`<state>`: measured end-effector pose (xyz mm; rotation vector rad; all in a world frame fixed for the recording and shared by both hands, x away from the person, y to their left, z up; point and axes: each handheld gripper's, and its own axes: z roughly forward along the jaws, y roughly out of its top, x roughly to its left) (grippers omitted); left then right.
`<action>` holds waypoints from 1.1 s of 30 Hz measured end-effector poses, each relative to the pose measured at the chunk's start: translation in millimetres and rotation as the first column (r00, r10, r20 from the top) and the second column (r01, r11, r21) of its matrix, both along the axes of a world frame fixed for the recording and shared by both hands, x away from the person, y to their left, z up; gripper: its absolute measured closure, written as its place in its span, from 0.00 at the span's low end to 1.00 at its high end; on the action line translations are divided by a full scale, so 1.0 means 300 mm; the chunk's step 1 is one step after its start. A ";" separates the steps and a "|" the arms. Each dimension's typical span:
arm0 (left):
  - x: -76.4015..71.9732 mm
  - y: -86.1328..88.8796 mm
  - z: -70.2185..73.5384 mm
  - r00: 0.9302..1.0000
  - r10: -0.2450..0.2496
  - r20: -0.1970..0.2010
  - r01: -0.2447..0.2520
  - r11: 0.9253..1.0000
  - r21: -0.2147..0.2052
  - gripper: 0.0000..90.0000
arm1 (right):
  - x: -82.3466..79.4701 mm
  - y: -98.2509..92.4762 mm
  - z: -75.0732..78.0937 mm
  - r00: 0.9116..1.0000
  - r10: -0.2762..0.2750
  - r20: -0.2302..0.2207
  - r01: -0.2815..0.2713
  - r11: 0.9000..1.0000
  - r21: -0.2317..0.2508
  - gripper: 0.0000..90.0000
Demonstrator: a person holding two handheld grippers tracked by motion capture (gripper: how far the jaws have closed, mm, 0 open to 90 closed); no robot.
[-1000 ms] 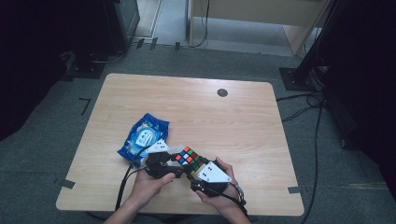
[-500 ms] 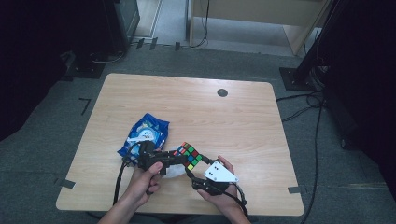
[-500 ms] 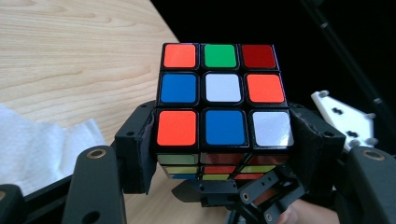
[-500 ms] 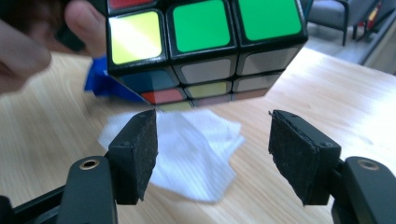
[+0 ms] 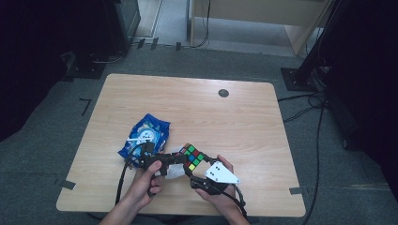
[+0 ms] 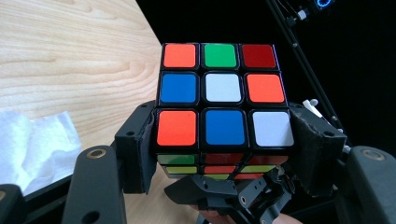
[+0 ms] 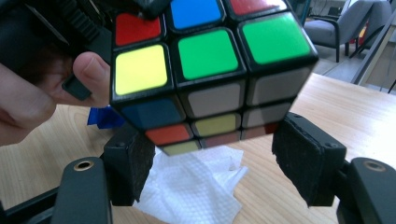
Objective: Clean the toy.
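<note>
Since a second ago my left gripper (image 5: pixel 174 158) has shifted a little sideways toward the blue snack bag (image 5: pixel 145 136), carrying the cube (image 5: pixel 191 157) with it, while my right gripper (image 5: pixel 199 174) has stayed put and its jaws have just been opening. From the left gripper view, the pads (image 6: pixel 140 154) press both sides of the cube's (image 6: pixel 223 107) lowest layer, so that tool is clenched on it. From the right gripper view, the cube (image 7: pixel 205 70) sits above and between the pads (image 7: pixel 308 163) with a visible gap on each side, so that tool is released, the cube inside its span but untouched.

Taking the cube as my landmark: it hangs just above the table (image 5: pixel 244 122) near the front edge, close to me. A crumpled white tissue (image 5: pixel 176 172) lies directly beneath it, and the bag lies just beside it, toward the table's left edge. A small dark round inset (image 5: pixel 223 93) sits well beyond it, near the far edge. All the room beyond and to the right of the cube is bare wood out to the rounded corners; toward me, little table remains.

Count: one cube, one tissue, one bag, one inset, two grippers.
</note>
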<state>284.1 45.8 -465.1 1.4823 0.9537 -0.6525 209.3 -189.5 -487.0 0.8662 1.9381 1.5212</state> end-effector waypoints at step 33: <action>-0.050 -0.001 0.080 0.934 0.007 0.357 -0.116 0.952 0.284 0.55 | -0.030 0.024 0.021 1.000 -0.018 0.016 0.021 0.974 -0.227 0.39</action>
